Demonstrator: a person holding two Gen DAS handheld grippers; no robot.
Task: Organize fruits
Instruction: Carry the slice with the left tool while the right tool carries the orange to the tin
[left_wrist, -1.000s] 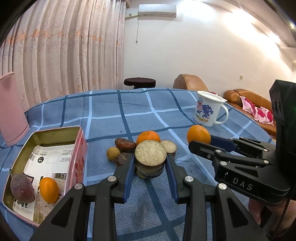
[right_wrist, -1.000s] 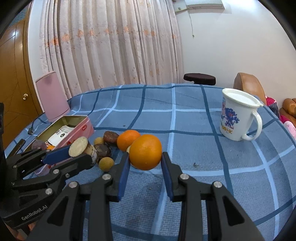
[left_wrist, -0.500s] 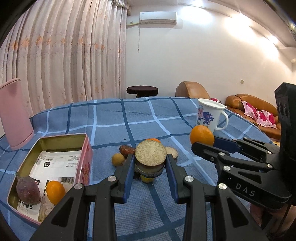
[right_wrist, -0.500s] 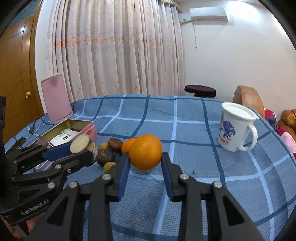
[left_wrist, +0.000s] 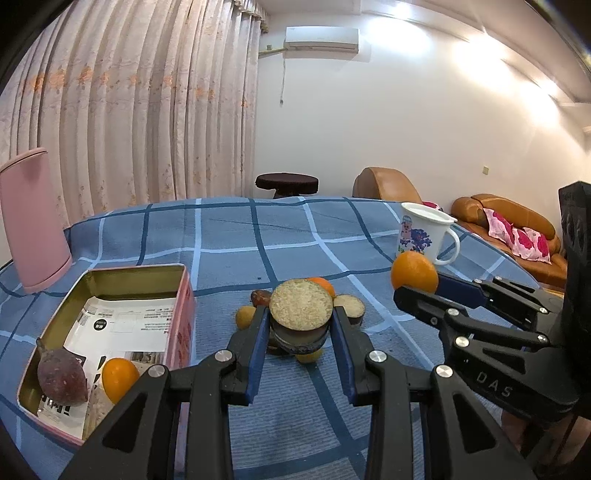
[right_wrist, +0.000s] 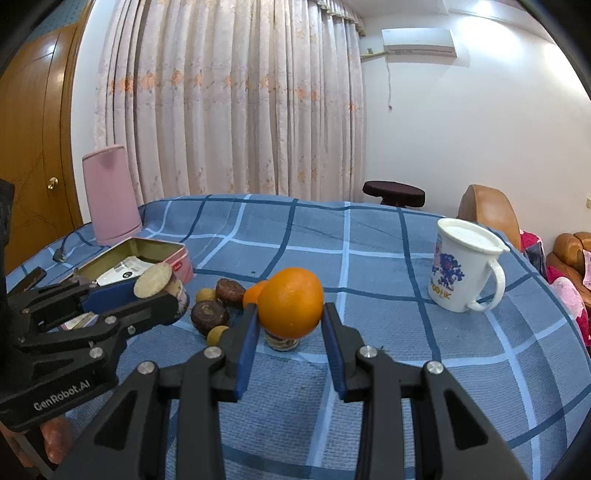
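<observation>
Both grippers are loaded and hanging above the bench (left_wrist: 369, 236), which is covered in a blue checked cloth. The left gripper (left_wrist: 300, 332) is clamped on a cut fruit half (left_wrist: 300, 309), pale grainy face showing, dark rind below. The right gripper (right_wrist: 288, 325) is clamped on a whole orange (right_wrist: 290, 302), lifted clear of the cloth.

The open pink tin (left_wrist: 55, 332) is sitting on the left side of the bench, holding a dark reddish fruit (left_wrist: 61, 378) and a small orange fruit (left_wrist: 120, 378) on printed paper. A loose pile is lying between the tin and the white mug (right_wrist: 461, 273): another orange (right_wrist: 255, 291), two dark brown fruits (right_wrist: 208, 314), small yellow ones (right_wrist: 205, 294), and another cut half (left_wrist: 349, 306).

Step in hand, as I'm reading it: carrying both picks toward the tin. The next move calls for swinging left, one gripper at a time so they aren't colliding, lowering into the free far end of the tin, then letting go low so the orange isn't rolling out.
</observation>
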